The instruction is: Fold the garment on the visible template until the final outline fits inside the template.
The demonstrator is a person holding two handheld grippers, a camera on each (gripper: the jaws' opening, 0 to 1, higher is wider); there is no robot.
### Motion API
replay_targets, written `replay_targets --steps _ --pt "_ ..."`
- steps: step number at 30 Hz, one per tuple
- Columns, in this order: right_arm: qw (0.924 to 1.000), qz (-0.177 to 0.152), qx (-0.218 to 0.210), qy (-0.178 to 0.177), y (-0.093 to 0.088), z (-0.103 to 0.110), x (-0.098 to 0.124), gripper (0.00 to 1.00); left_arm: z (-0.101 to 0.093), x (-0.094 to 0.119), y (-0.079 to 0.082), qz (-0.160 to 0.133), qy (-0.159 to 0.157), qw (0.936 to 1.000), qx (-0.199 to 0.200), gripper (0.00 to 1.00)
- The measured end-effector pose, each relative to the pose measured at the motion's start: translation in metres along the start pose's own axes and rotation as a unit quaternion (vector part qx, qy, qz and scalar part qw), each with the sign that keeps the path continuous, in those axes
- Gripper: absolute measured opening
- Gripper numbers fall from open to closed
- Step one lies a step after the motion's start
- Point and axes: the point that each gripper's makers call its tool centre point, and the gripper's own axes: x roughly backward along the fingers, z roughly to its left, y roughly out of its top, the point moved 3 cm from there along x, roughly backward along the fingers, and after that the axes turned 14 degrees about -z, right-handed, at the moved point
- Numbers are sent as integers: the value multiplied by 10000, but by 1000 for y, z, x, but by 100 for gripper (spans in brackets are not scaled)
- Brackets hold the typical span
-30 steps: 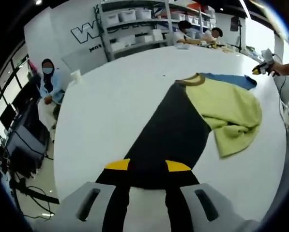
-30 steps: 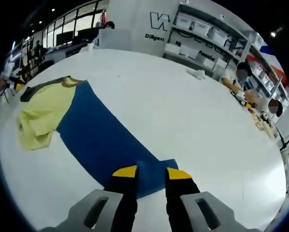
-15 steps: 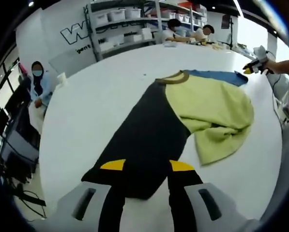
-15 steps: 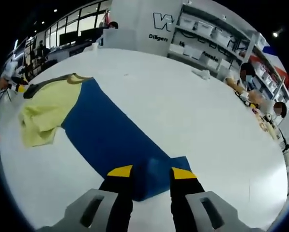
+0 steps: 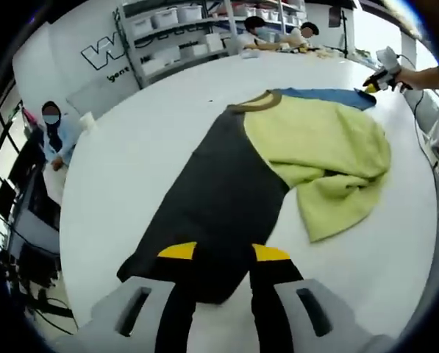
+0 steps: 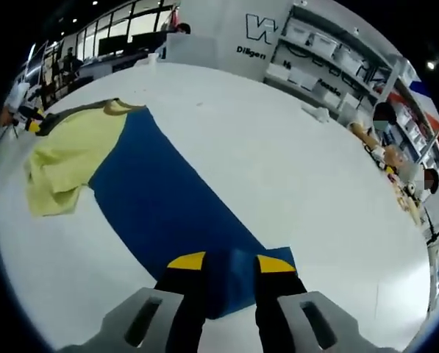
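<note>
1. Holding the two sleeve ends, we show the garment lying spread on the white counter: its yellow-green body is bunched at the middle, a dark sleeve runs toward the left hand-held gripper, and a blue sleeve runs toward the right hand-held gripper.
2. Each sleeve end lies between yellow-tipped jaws that stand apart; whether the cloth is pinched or merely under them we cannot tell.
3. We judge the step in hand to be taking both sleeve ends. To do it well, we would close low on the hem, catch the whole thickness of cloth, then carry both sleeves inward evenly so the body does not drag.
4. The rumpled body should be smoothed, or the final outline will bulge.
5. No template outline can be made out on the counter.
6. Around us stand shelving with bins, a seated person at the counter's edge, and seated people beyond it; nothing lies in the sleeves' path.
</note>
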Motion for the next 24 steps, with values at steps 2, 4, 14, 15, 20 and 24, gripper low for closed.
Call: replay_targets --steps 2,4,14,15,20,24 --pt "10000 40 -16 0 -2 0 -1 17 0 -1 -1 10 -4 10000 -3 26" --pt "10000 61 -6 -9 -3 0 0 15 1 -2 -2 30 -3 10000 -10 23" --pt "9999 112 -32 -18 -6 -1 0 14 0 -6 -7 119 8 9999 -6 9" --pt "9999 108 -33 -21 -6 -2 0 14 0 -5 -6 114 25 9999 106 8" --pt "9999 83 -65 -33 -5 -3 -1 15 5 -2 -4 60 147 9988 472 7" --pt "9999 115 -63 -9 -8 -4 -1 14 9 3 1 -55 223 9981 577 7"
